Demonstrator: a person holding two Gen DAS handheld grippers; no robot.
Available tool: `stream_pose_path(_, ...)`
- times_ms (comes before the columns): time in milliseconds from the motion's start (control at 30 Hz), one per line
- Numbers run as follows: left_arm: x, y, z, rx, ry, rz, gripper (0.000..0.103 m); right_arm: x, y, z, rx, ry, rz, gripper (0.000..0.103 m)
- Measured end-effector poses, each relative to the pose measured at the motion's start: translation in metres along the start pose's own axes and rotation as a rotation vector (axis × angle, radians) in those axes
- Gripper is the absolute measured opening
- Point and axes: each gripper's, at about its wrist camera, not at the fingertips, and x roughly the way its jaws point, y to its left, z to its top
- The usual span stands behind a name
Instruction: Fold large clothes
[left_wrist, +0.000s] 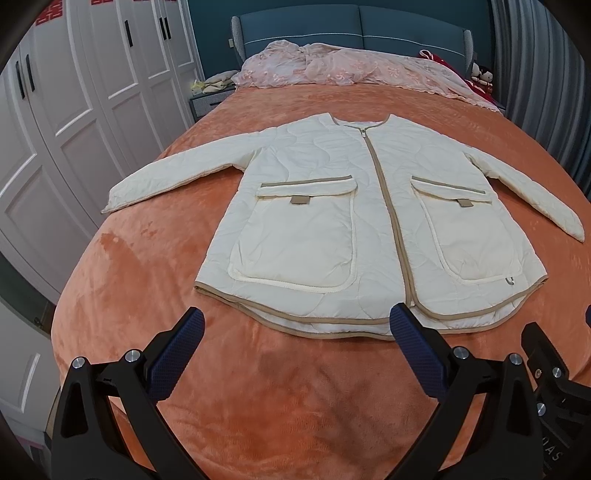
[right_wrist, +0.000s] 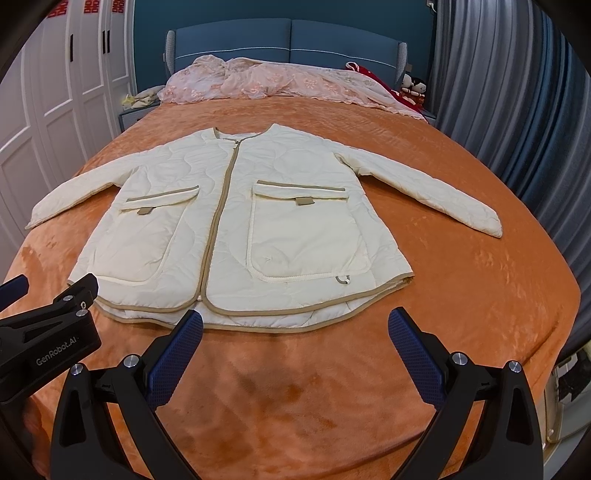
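A cream quilted jacket (left_wrist: 332, 221) with tan trim, a closed zip and two big front pockets lies flat, front up, on the orange bed cover, both sleeves spread outward. It also shows in the right wrist view (right_wrist: 236, 229). My left gripper (left_wrist: 297, 319) is open and empty, hovering just short of the jacket's hem, left of the zip. My right gripper (right_wrist: 295, 321) is open and empty, just short of the hem, right of the zip. The left gripper's body shows at the left edge of the right wrist view (right_wrist: 48, 325).
The orange bed cover (left_wrist: 258, 387) fills the bed. A pink lace bedspread (left_wrist: 332, 70) is bunched at the blue headboard (left_wrist: 351, 33). White wardrobe doors (left_wrist: 74, 110) stand left of the bed, grey curtains (right_wrist: 517, 110) right. Plush toys (right_wrist: 413, 88) sit at the far right corner.
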Motion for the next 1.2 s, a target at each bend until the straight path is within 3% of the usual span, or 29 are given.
stream_pose_path(967, 0.000, 0.002, -0.002, -0.005, -0.001, -0.005, 0.098, -0.001, 0.008, -0.002, -0.001, 0.005, 0.012, 0.098)
stream_pose_path(1200, 0.015, 0.010, -0.009, -0.039, -0.002, 0.007, 0.098, 0.018, -0.004, -0.005, 0.019, 0.026, 0.039, 0.098)
